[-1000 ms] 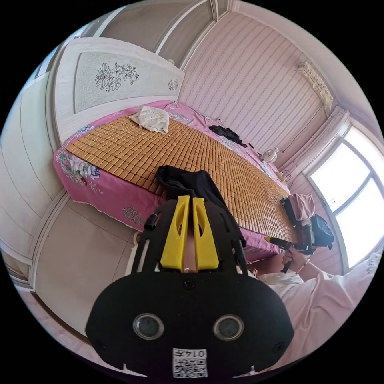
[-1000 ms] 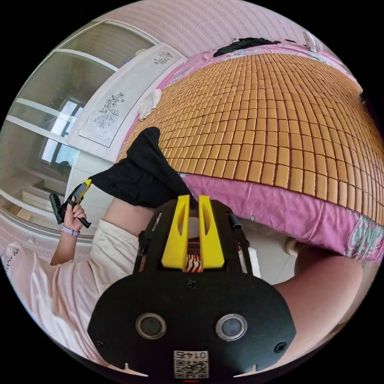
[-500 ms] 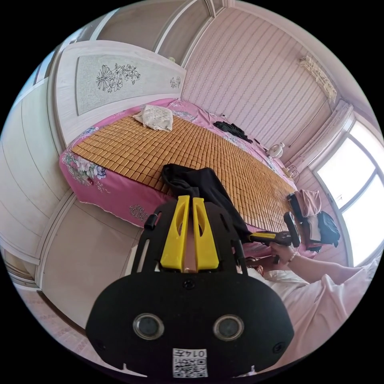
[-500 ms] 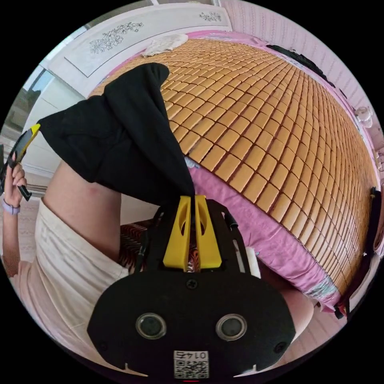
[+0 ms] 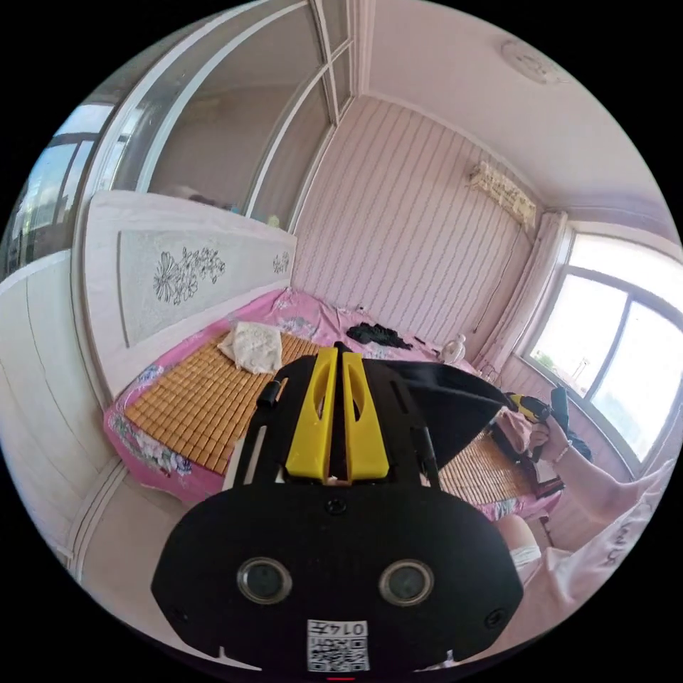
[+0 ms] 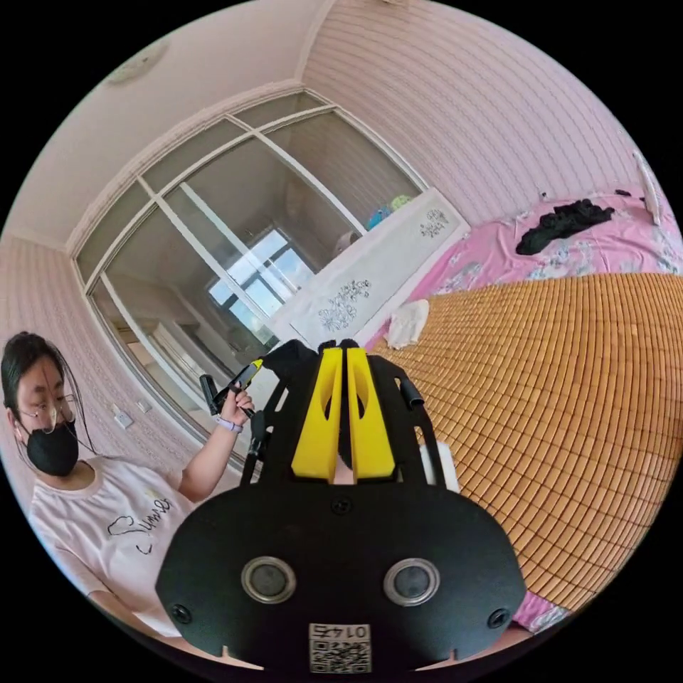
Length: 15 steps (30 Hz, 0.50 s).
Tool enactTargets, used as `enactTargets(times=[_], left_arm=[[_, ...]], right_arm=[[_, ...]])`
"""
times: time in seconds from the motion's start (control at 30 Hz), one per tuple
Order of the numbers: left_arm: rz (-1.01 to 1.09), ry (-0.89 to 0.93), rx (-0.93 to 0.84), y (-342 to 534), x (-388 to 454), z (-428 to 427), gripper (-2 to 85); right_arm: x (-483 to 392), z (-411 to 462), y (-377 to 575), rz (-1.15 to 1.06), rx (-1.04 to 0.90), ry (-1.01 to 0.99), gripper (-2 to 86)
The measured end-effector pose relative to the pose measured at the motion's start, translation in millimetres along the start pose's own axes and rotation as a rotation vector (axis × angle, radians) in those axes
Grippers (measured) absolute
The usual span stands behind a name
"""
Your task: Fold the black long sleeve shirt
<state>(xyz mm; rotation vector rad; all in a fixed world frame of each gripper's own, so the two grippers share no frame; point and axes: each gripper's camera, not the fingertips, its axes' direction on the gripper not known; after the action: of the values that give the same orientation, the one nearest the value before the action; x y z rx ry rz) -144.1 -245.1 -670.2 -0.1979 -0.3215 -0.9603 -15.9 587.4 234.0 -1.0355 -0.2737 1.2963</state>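
Note:
In the left gripper view, the black long sleeve shirt (image 5: 448, 405) hangs in the air above the bed, stretched between my two grippers. My left gripper (image 5: 336, 350) has its yellow jaws shut on one edge of it. From there the cloth runs across to my right gripper (image 5: 530, 408), held in the person's hand. In the right gripper view, my right gripper (image 6: 340, 347) is shut on the shirt (image 6: 293, 356). A short stretch of black cloth leads to my left gripper (image 6: 240, 377) in the person's raised hand. Most of the shirt is hidden behind the gripper bodies.
A bamboo mat (image 6: 569, 370) covers the bed over a pink flowered sheet (image 5: 153, 448). A white cloth (image 5: 250, 346) lies near the headboard (image 5: 178, 277). Another black garment (image 6: 562, 217) lies at the bed's far side. The person (image 6: 107, 512) stands at the bed's edge; a window (image 5: 619, 363) is beyond.
Both grippers have risen, lifting the shirt off the bed's edge until it hangs taut between them. Both cameras tilted upward, bringing the ceiling and walls into view.

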Motion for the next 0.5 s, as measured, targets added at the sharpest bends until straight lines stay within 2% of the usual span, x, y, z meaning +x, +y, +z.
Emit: enactTargets(times=[0.07,0.2,0.33,0.5], left_arm=[[0.067,0.031,0.106,-33,23,-29,-1.0],[0.086,0.218,0.306,-98,49,-95,-1.0],[0.245,0.161,0.288,-139,109,-128,-1.0],[0.199,0.381,0.493,-160,141,-195,-1.0]], right_arm=[[-50,-47,-42,-0.091,0.109,0.0,0.4],[-124,-119,-88,-0.186,0.257,0.023,0.3],[-217,-169,-109,-0.36,0.314,0.186,0.2],[-290,-249,-102,-0.487,0.477,0.123,0.2]])
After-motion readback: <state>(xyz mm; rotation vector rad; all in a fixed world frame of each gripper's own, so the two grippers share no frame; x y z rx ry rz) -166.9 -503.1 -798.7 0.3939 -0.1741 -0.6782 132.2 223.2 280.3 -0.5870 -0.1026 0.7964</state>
